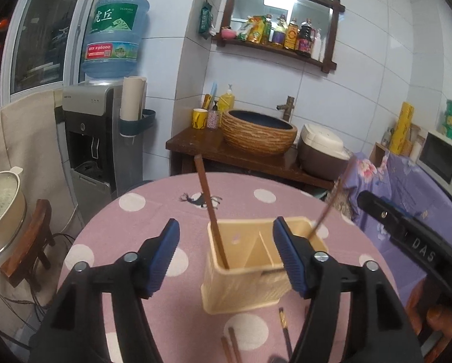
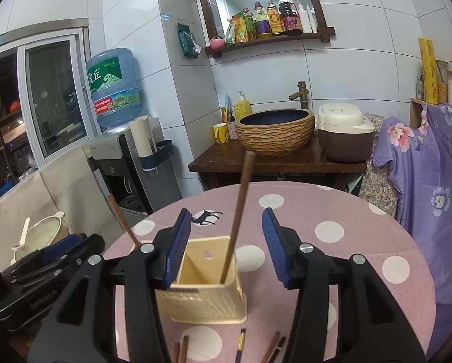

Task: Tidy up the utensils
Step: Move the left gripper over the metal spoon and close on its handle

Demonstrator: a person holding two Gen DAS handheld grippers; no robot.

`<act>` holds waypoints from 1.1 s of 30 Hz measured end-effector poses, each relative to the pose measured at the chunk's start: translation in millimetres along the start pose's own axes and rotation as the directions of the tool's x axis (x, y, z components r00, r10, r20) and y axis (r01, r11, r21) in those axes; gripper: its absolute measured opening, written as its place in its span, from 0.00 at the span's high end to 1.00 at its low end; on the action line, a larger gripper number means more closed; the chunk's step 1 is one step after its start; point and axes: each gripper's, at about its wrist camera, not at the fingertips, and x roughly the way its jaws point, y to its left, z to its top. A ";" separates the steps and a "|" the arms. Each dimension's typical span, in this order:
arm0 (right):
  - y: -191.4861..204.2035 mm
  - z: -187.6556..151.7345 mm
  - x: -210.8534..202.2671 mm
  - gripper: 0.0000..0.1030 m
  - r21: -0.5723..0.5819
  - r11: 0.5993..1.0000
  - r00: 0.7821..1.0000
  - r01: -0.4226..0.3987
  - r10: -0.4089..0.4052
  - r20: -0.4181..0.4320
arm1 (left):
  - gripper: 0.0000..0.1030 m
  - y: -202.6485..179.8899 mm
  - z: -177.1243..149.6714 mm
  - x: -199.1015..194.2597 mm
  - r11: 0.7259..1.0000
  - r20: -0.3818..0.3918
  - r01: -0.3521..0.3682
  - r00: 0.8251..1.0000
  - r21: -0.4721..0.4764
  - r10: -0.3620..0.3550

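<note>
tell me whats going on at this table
A person is sorting chopsticks into a cream divided holder on the pink polka-dot table, with a gripper in each hand. One brown chopstick stands in the holder's left compartment and another in the right one. The left gripper and right gripper are both open and empty, hovering at the holder. Several more chopsticks lie on the table in front of it.

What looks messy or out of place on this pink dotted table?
Mostly the loose chopsticks lying scattered on the tablecloth in front of the cream holder. Only two chopsticks stand inside it, leaning in separate compartments. Nothing looks spilled or broken.
</note>
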 end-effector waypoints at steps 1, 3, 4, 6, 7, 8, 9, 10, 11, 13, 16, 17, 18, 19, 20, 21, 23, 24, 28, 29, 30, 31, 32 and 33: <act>-3.3 -6.1 -4.1 0.46 0.000 1.000 1.000 0.003 -0.003 -0.005 | 0.30 2.2 -5.5 -3.2 1.000 -0.004 0.008 1.000 0.003 -0.008; -9.7 -17.9 -9.0 0.43 -0.007 1.000 1.000 0.007 -0.007 -0.028 | 0.26 5.8 -18.9 -7.5 0.999 -0.020 0.028 0.999 0.019 -0.028; -12.1 -24.7 -10.2 0.43 -0.011 1.000 0.999 0.016 -0.016 -0.044 | 0.25 7.2 -25.7 -8.2 0.999 -0.032 0.033 0.999 0.030 -0.032; -17.5 -38.8 -11.8 0.43 -0.019 0.999 0.996 0.027 -0.029 -0.081 | 0.25 9.4 -40.7 -7.2 0.998 -0.065 0.042 0.997 0.052 -0.038; -20.8 -46.5 -11.7 0.43 -0.022 0.999 0.994 0.032 -0.034 -0.101 | 0.25 10.2 -49.4 -6.2 0.997 -0.088 0.053 0.995 0.062 -0.047; -23.4 -52.5 -11.5 0.43 -0.023 0.999 0.992 0.039 -0.041 -0.116 | 0.25 10.8 -59.2 -4.5 0.995 -0.113 0.069 0.992 0.073 -0.060; -26.8 -60.9 -11.3 0.43 -0.023 0.999 0.989 0.049 -0.051 -0.135 | 0.25 10.9 -65.2 -3.2 0.994 -0.131 0.079 0.989 0.081 -0.068; -29.7 -68.6 -11.3 0.43 -0.024 0.998 0.987 0.050 -0.053 -0.152 | 0.25 11.0 -73.2 -2.6 0.991 -0.153 0.091 0.985 0.093 -0.076; -32.4 -77.0 -11.4 0.43 -0.027 0.998 0.984 0.049 -0.053 -0.168 | 0.26 10.5 -82.8 -1.4 0.989 -0.179 0.105 0.980 0.109 -0.084; -36.3 -92.7 -10.0 0.43 -0.033 0.998 0.978 0.059 -0.064 -0.197 | 0.28 9.8 -96.9 -2.1 0.982 -0.210 0.124 0.973 0.139 -0.093; -42.1 -115.4 -6.0 0.43 -0.037 0.997 0.966 0.064 -0.071 -0.247 | 0.37 6.8 -116.2 -6.3 0.971 -0.242 0.148 0.965 0.189 -0.100; -43.6 -121.8 -5.3 0.43 -0.035 0.997 0.963 0.065 -0.072 -0.260 | 0.40 6.4 -121.2 -7.5 0.967 -0.255 0.160 0.961 0.200 -0.107; -46.2 -128.8 -5.1 0.43 -0.030 0.997 0.959 0.069 -0.074 -0.273 | 0.43 5.2 -126.6 -8.6 0.961 -0.271 0.177 0.956 0.212 -0.116; -47.3 -133.8 -5.1 0.43 -0.027 0.997 0.957 0.071 -0.075 -0.281 | 0.44 3.7 -131.0 -9.0 0.956 -0.284 0.191 0.951 0.224 -0.123; -47.5 -137.6 -5.2 0.43 -0.027 0.997 0.955 0.070 -0.075 -0.285 | 0.47 2.1 -135.6 -9.6 0.948 -0.301 0.207 0.945 0.241 -0.130; -47.3 -142.3 -6.1 0.43 -0.029 0.997 0.954 0.070 -0.075 -0.290 | 0.49 0.8 -138.9 -9.7 0.943 -0.308 0.214 0.942 0.255 -0.130; -45.4 -149.2 -8.0 0.43 -0.038 0.997 0.953 0.064 -0.072 -0.296 | 0.51 -1.4 -146.8 -12.1 0.932 -0.319 0.224 0.939 0.286 -0.128; -43.6 -151.9 -8.3 0.43 -0.043 0.997 0.951 0.057 -0.067 -0.301 | 0.52 -0.6 -150.2 -12.8 0.928 -0.326 0.230 0.936 0.293 -0.129; -40.1 -161.0 -5.5 0.44 -0.038 0.999 0.943 0.038 -0.048 -0.328 | 0.59 10.2 -157.3 -5.2 0.944 -0.379 0.229 0.916 0.237 -0.127; -38.9 -162.5 -4.4 0.45 -0.036 0.999 0.941 0.032 -0.042 -0.335 | 0.61 13.3 -158.2 -3.2 0.951 -0.391 0.228 0.911 0.207 -0.133; -37.4 -163.5 -3.7 0.46 -0.034 0.999 0.939 0.025 -0.035 -0.342 | 0.61 14.8 -158.7 -2.7 0.955 -0.396 0.229 0.908 0.190 -0.139; -36.1 -165.3 -3.0 0.47 -0.033 0.999 0.937 0.018 -0.028 -0.349 | 0.61 14.8 -159.7 -3.0 0.957 -0.400 0.232 0.905 0.177 -0.145; -34.1 -167.0 -1.7 0.48 -0.031 1.000 0.933 0.007 -0.017 -0.359 | 0.61 13.5 -160.6 -3.9 0.957 -0.401 0.234 0.904 0.170 -0.150; -33.1 -167.6 -1.3 0.49 -0.030 1.000 0.932 0.000 -0.011 -0.363 | 0.61 10.6 -161.4 -6.0 0.956 -0.398 0.239 0.904 0.169 -0.156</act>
